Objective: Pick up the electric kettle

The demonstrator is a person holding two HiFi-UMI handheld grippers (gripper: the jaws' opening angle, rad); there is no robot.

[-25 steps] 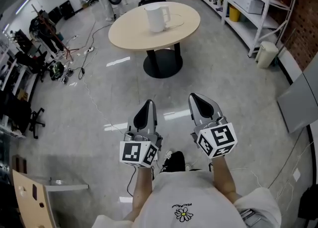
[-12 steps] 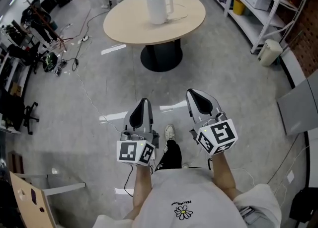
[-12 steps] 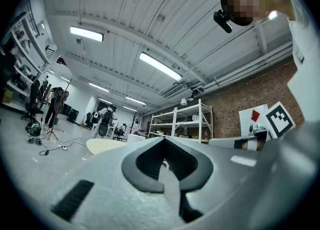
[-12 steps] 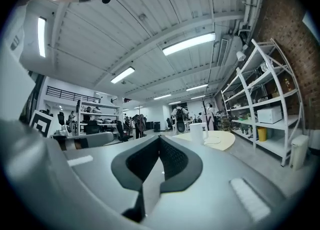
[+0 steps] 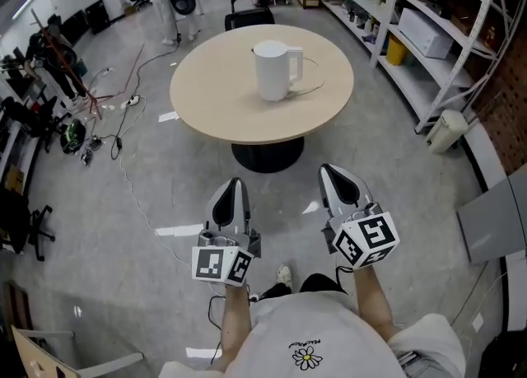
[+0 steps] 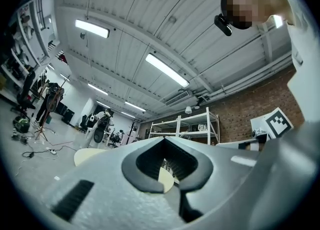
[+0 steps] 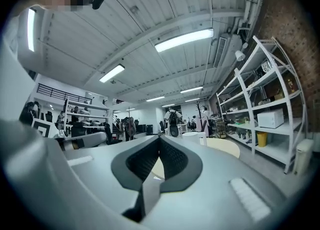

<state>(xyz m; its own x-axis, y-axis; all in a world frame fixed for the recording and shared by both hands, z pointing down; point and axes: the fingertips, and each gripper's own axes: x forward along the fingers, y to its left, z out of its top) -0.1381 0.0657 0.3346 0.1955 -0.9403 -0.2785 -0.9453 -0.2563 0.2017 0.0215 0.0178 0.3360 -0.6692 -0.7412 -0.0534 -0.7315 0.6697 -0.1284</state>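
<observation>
Standing upright on the round table (image 5: pixel 214 105), the white kettle (image 5: pixel 276 70) is well apart from the left tool (image 5: pixel 233 191) and right tool (image 5: pixel 336 179), both closed tight and empty.

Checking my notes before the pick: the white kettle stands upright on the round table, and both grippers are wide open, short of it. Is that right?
Not quite. The left gripper and right gripper are shut and empty, fingers together, as both gripper views show. The rest holds: the kettle stands upright on the round table, grippers short of it.
</observation>
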